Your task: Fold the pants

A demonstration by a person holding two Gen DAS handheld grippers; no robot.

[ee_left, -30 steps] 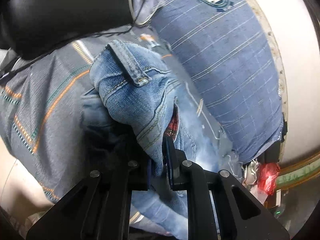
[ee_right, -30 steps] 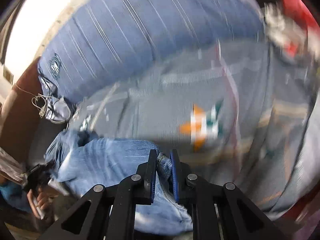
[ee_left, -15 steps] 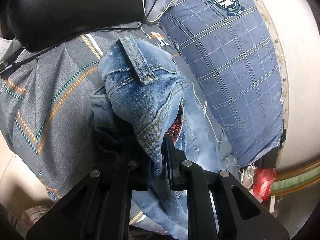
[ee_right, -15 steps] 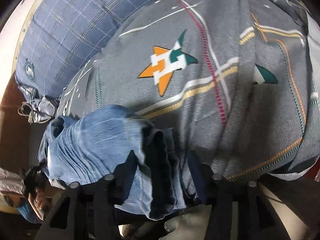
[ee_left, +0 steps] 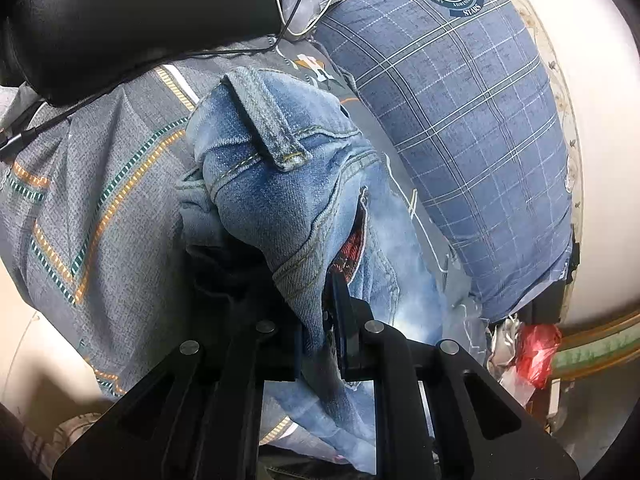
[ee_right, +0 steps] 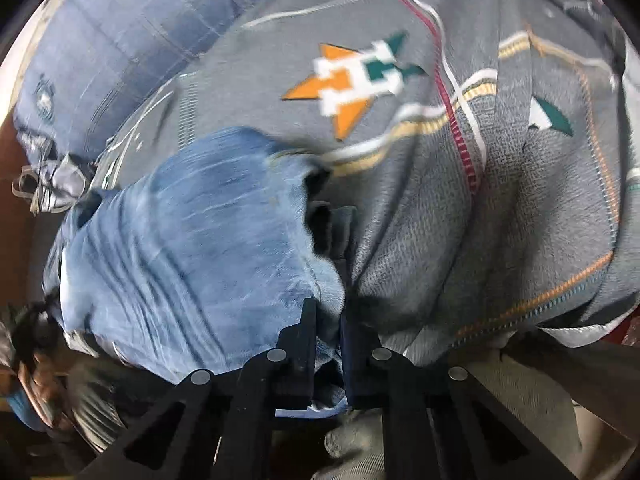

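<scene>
Right hand-held gripper (ee_right: 328, 320) lower, closing on jeans (ee_right: 180, 248) over grey patterned bedspread (ee_right: 500, 220); left hand-held gripper (ee_left: 316, 320) pinching denim.

Jeans (ee_left: 288, 200) on grey patterned bedspread (ee_left: 100, 208)

The right wrist view is smeared by motion: the jeans (ee_right: 192, 248) at nine o'clock lose their seams, and a hand (ee_right: 32, 384) at eight o'clock is unreadable. In the left wrist view, the jeans run off at six o'clock.
</scene>
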